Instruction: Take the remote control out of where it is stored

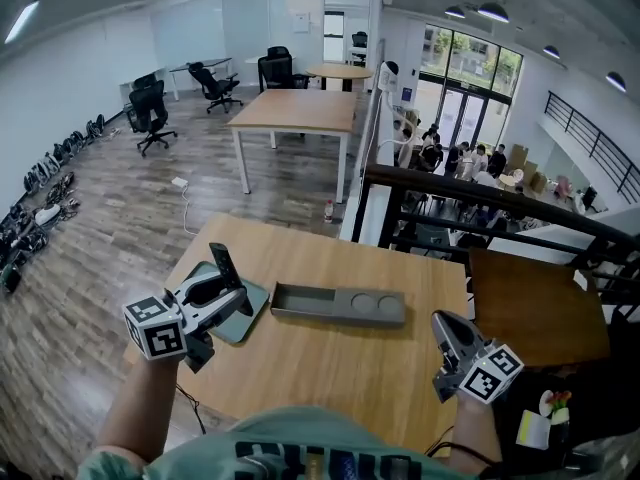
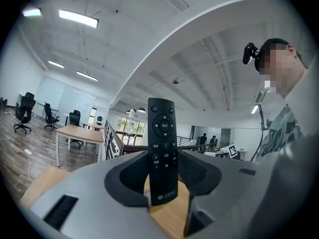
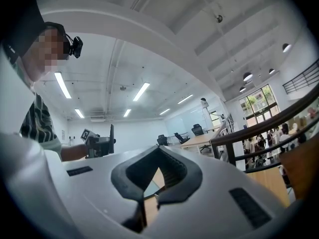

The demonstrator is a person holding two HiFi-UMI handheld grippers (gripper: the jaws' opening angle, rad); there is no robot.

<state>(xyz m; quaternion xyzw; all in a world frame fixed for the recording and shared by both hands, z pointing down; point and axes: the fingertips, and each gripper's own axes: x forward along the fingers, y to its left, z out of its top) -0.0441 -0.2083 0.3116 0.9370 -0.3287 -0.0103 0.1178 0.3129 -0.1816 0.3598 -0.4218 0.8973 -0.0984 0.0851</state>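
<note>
Our left tool [image 1: 222, 293] is clamped on the lower end of the slim black plastic remote control [image 2: 162, 143], upright and clear of the long grey plastic tray [image 1: 340, 305] on the wooden tabletop [image 1: 330, 368]; we advise a firm, level carry, our right tool [image 1: 447, 333] closed and empty.

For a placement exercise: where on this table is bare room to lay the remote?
Widest bare tabletop: in front of the grey tray, between the left claw and right claw. Another strip beyond the tray. Crowded: left side, around the mat.
</note>
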